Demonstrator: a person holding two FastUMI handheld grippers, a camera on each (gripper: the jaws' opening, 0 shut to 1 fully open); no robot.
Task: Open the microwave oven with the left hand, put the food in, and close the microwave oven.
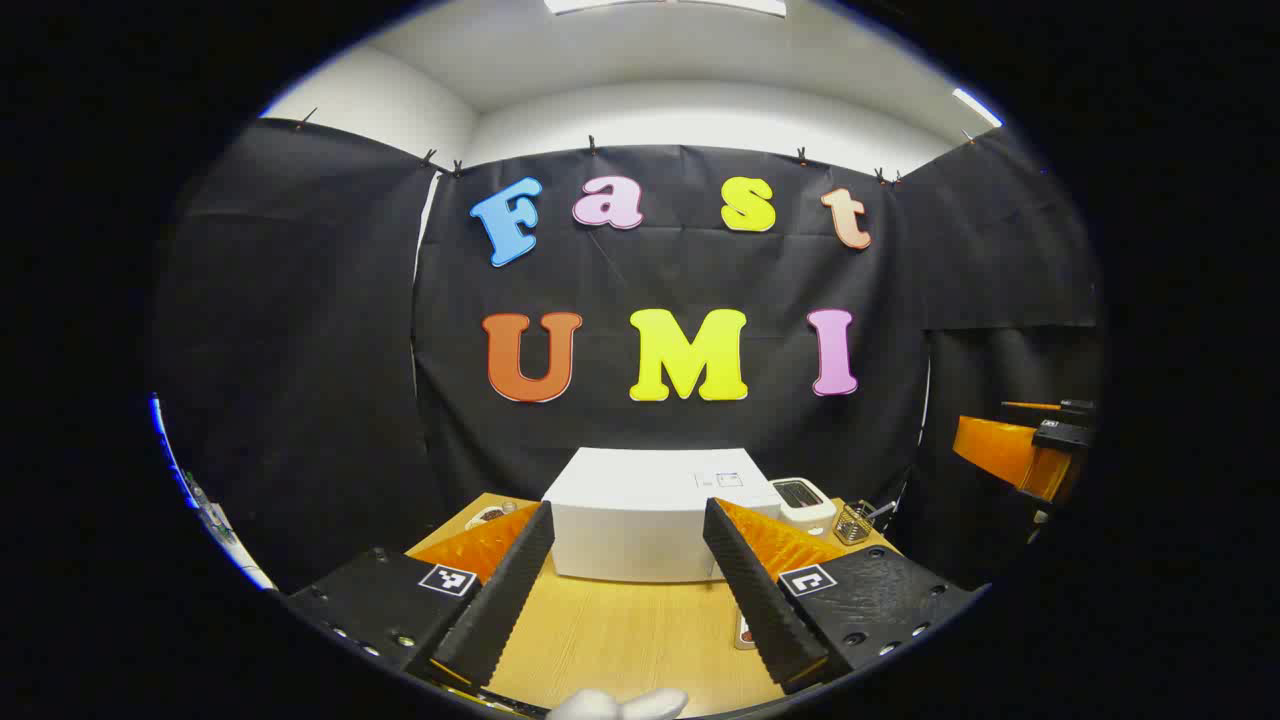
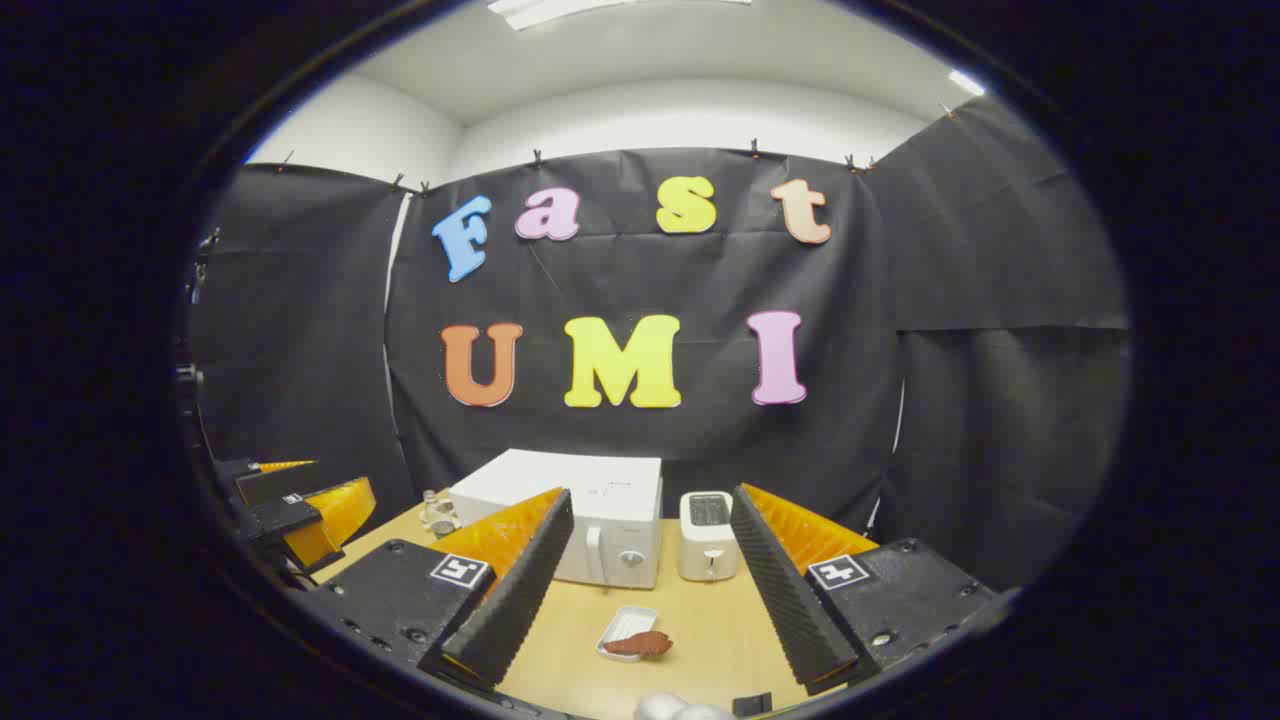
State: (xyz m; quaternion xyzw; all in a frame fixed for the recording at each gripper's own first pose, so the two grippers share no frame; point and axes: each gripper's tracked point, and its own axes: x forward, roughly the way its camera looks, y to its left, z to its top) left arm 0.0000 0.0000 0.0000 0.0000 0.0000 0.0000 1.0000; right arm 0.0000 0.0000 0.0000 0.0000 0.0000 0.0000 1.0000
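Observation:
The white microwave (image 1: 640,510) stands shut at the back of the wooden table (image 1: 620,640); its door handle (image 2: 597,553) and knob (image 2: 630,557) face the front. A brown piece of food (image 2: 640,645) lies on a small white tray (image 2: 622,628) in front of the microwave. My left gripper (image 1: 628,508) hovers open before the microwave with nothing between its fingers. Above the table, over the tray, my right gripper (image 2: 650,495) is open and empty. In the right gripper view the left gripper (image 2: 300,505) shows at the far left.
A white toaster (image 2: 707,535) stands just right of the microwave. A wire basket (image 1: 852,520) sits beyond the toaster. A small jar (image 2: 435,512) and a dish (image 1: 490,513) are left of the microwave. The right gripper (image 1: 1020,455) hangs at the right edge.

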